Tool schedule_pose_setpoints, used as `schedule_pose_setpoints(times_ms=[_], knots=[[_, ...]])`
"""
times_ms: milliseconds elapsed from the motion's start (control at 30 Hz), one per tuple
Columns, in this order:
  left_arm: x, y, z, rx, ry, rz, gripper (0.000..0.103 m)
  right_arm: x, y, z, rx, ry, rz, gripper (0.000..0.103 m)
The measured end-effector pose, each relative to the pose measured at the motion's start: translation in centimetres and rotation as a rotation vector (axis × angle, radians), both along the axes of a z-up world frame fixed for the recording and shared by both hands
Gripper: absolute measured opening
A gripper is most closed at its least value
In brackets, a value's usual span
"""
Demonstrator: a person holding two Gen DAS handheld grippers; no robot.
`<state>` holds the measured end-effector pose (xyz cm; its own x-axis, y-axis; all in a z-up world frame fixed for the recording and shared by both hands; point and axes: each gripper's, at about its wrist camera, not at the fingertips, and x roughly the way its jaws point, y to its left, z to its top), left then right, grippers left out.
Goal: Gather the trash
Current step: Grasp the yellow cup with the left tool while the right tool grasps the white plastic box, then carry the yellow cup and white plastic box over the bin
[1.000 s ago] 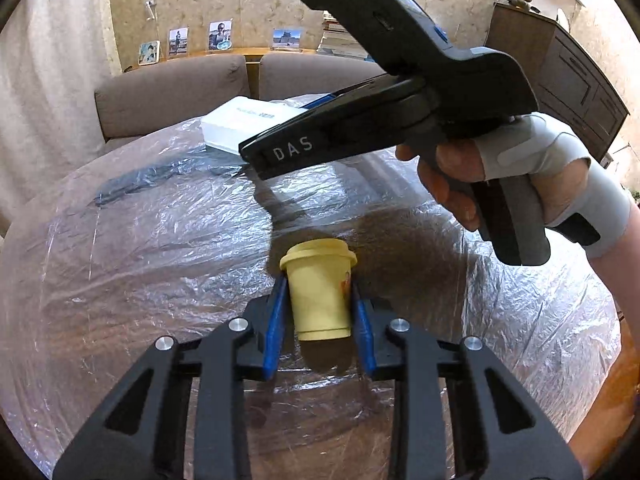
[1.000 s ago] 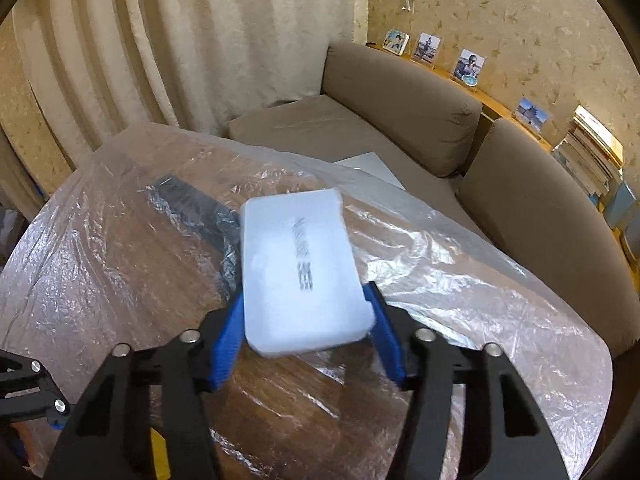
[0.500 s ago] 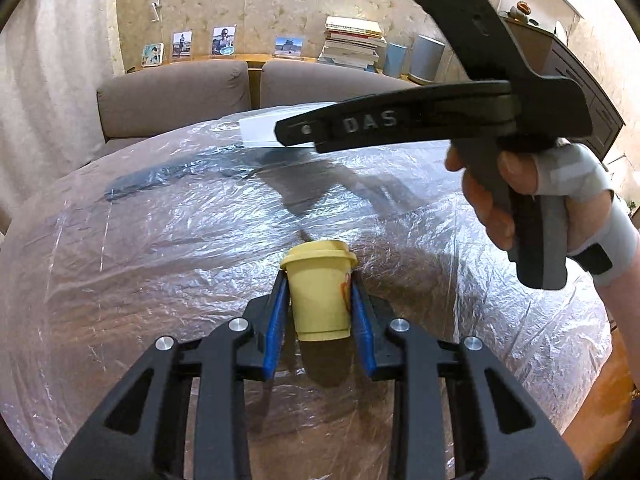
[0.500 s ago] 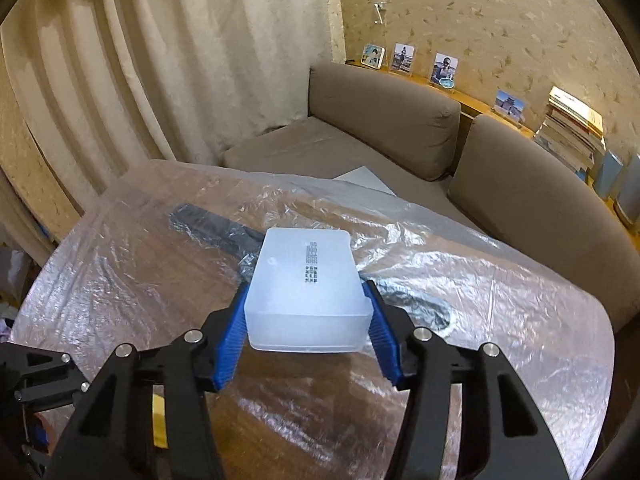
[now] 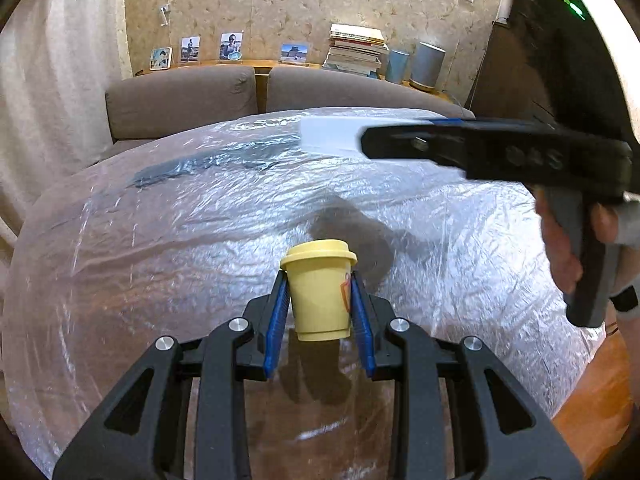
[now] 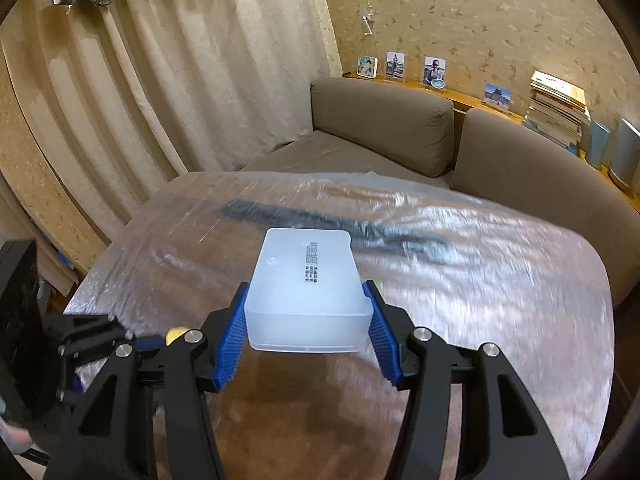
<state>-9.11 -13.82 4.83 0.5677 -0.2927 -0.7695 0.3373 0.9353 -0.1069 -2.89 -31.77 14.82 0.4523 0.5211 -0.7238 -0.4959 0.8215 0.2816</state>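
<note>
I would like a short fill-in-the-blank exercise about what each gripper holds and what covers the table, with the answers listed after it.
1. The left gripper is shut on a small cup whose colour is ____.
2. The right gripper is shut on a translucent white ____ with printed text on top.
3. The table is covered with a crinkled sheet of clear ____.
4. Behind the table stands a brown ____ with two back cushions.

Missing words: yellow; box; plastic; sofa
</note>
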Motion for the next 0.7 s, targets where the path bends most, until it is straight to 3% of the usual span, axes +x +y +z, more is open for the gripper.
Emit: schedule_pose_setpoints(times_ms=[700], knots=[[-6.7, 3.0, 1.2, 0.006, -0.011, -0.015, 0.032, -12.3, -2.6, 0.6, 0.058, 0.056, -0.032, 0.054]])
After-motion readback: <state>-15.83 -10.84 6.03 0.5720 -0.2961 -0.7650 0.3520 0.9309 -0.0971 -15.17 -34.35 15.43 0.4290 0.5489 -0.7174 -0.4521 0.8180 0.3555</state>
